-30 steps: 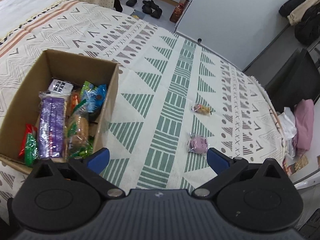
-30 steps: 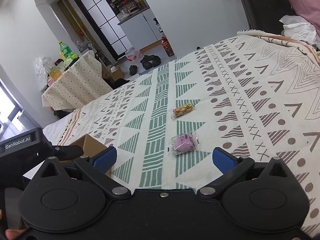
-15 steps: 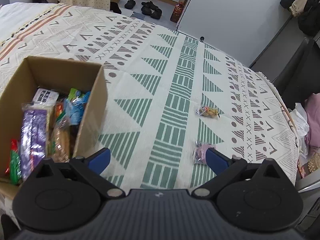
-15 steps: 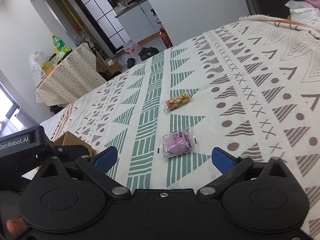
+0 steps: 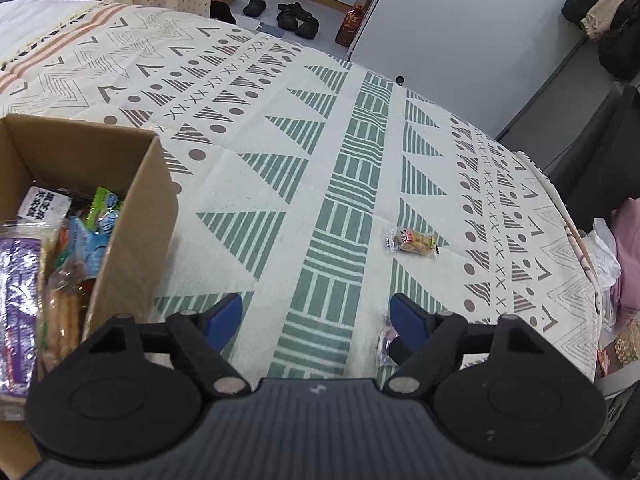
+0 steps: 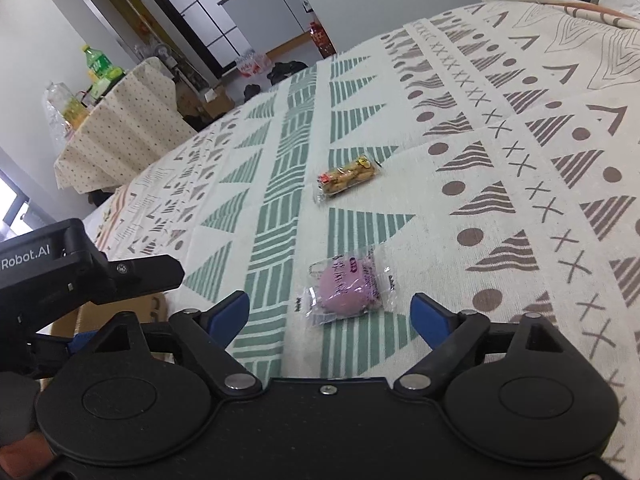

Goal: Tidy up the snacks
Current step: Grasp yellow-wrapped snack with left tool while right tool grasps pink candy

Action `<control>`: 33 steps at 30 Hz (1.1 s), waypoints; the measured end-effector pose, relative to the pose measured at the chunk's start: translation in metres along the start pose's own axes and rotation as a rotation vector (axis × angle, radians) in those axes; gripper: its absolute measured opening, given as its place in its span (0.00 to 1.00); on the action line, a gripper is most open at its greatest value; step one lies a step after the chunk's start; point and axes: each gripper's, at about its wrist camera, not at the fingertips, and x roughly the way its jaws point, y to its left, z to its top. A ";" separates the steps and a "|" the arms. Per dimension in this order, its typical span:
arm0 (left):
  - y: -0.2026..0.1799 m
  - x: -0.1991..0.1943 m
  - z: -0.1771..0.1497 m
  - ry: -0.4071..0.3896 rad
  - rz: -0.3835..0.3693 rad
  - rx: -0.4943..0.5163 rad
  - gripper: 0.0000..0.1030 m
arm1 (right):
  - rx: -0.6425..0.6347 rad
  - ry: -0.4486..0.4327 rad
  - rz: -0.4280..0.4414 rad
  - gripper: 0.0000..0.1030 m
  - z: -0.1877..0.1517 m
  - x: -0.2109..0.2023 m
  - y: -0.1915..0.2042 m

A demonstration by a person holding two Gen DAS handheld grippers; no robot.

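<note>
The bed [image 5: 280, 152], under its patterned spread, carries everything here. At its left the box [image 5: 132, 216] already holds most of the snacks, a purple pack [image 5: 16, 308] among them, so I'd say the sorting is nearly done. Two are left out on the spread: the pink snack [image 6: 348, 286] and, just beyond it, the yellow snack [image 6: 348, 176].

The right gripper [image 6: 330, 312] hangs over the pink snack, which lies between its fingers untouched; they have just been narrowing but stay released. The left gripper [image 5: 316, 316] has been narrowing too, nothing between its fingers, the pink snack peeking out beside one.

Writing: "Robot.AI" on the left gripper's body; Chinese print on a white packet [image 5: 44, 204] in the box and on the pink wrapper, too small for me to read.
</note>
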 end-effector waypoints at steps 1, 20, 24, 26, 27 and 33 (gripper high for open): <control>0.000 0.003 0.001 0.002 0.001 -0.001 0.76 | 0.001 0.005 -0.008 0.82 0.001 0.004 -0.001; -0.034 0.059 0.021 0.013 -0.005 0.045 0.75 | -0.101 0.025 -0.072 0.31 0.022 0.028 -0.010; -0.049 0.072 0.024 0.018 -0.015 0.070 0.71 | -0.071 0.004 -0.083 0.31 0.031 0.026 -0.022; -0.056 0.078 0.026 0.020 -0.015 0.086 0.69 | -0.047 -0.007 -0.086 0.31 0.037 0.025 -0.029; -0.060 0.081 0.027 0.021 -0.016 0.094 0.69 | -0.039 -0.016 -0.092 0.31 0.040 0.025 -0.033; -0.081 0.104 0.029 0.059 0.020 0.176 0.69 | 0.046 -0.046 -0.119 0.31 0.061 0.027 -0.064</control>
